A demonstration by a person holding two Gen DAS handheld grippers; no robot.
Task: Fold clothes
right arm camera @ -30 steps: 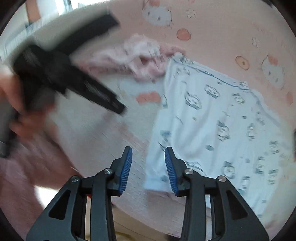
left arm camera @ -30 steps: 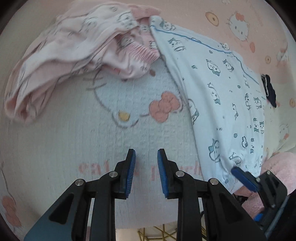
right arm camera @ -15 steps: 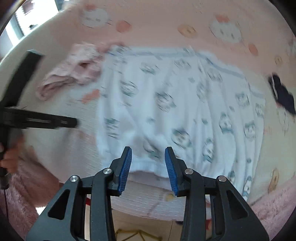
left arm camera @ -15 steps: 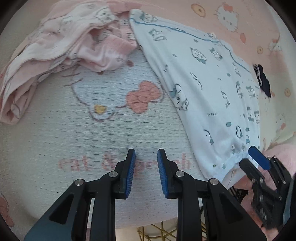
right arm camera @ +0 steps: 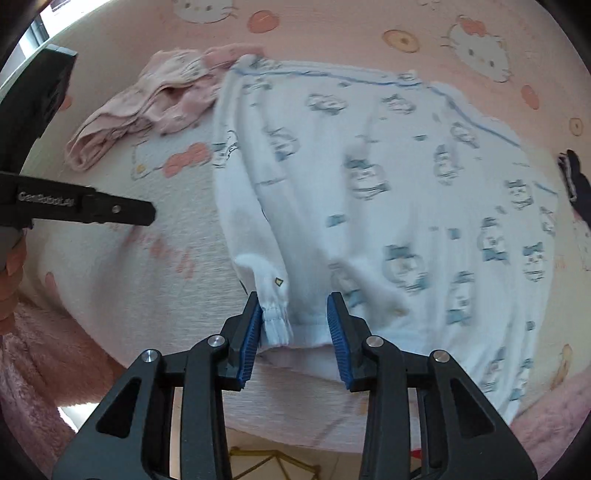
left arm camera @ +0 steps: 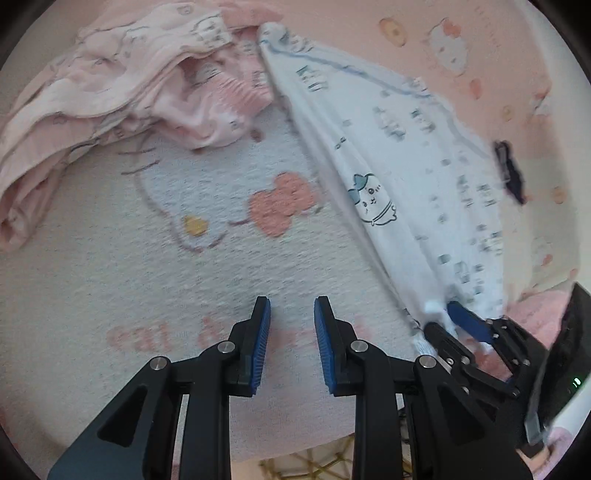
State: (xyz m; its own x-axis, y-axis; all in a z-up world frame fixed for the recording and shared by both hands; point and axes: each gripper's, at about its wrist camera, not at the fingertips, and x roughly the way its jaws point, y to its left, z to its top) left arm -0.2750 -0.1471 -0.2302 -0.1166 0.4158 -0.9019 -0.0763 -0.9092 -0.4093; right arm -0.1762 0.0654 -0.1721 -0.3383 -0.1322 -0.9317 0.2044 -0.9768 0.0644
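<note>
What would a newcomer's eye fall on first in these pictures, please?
Probably the white cartoon-print garment spread across the middle of the pink cat-patterned blanket, its near cuff between the right hand-held gripper jaws. Next, the crumpled pink garment at its far-left corner.

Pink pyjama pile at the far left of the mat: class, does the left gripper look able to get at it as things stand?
Probably yes. The left gripper hangs open and empty over bare mat, with nothing lying between it and the pink pyjama pile. The right gripper is busy at the blue top's cuff, well off to the side.
</note>
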